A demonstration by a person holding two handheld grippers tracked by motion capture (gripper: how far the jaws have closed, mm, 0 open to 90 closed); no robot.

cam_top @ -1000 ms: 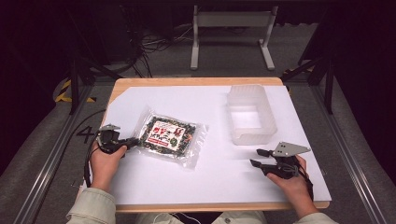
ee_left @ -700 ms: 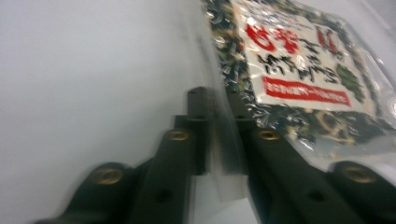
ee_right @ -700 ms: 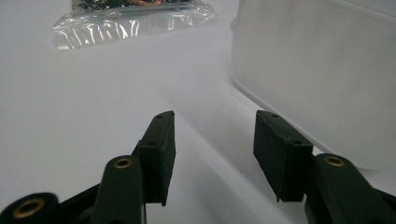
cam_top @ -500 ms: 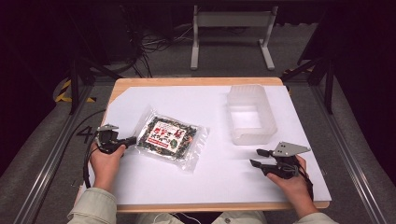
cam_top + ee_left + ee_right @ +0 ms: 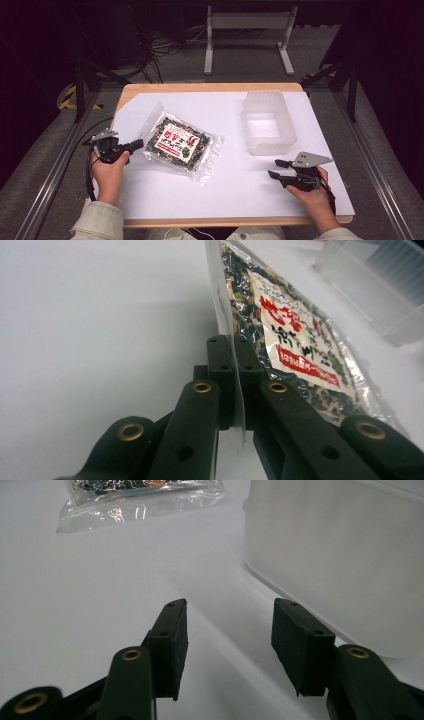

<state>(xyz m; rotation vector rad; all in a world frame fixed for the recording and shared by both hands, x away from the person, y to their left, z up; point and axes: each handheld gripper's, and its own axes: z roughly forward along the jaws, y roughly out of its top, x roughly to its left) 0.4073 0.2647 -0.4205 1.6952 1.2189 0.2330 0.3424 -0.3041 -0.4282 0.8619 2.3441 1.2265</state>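
Observation:
A clear plastic bag point(image 5: 182, 142) of dark dried food with a red and white label lies left of centre on the white sheet. My left gripper point(image 5: 139, 145) is shut on the bag's left edge. In the left gripper view the thin clear rim of the bag point(image 5: 295, 340) is pinched between the two pads of that gripper point(image 5: 233, 347) and stands up on edge. My right gripper point(image 5: 274, 168) rests near the front right of the table, open and holding nothing. In its own view the right gripper point(image 5: 227, 615) has bare table between its pads.
A translucent plastic bin point(image 5: 287, 120) stands at the back right, close ahead of the right gripper, and its wall point(image 5: 340, 555) looms at the right there. The bag point(image 5: 145, 495) lies farther off. White sheet point(image 5: 235, 185) covers the wooden tabletop; metal rails run along both sides.
The left hand has risen slightly and the bag's left edge has lifted off the sheet with it. The right hand and the bin have not moved.

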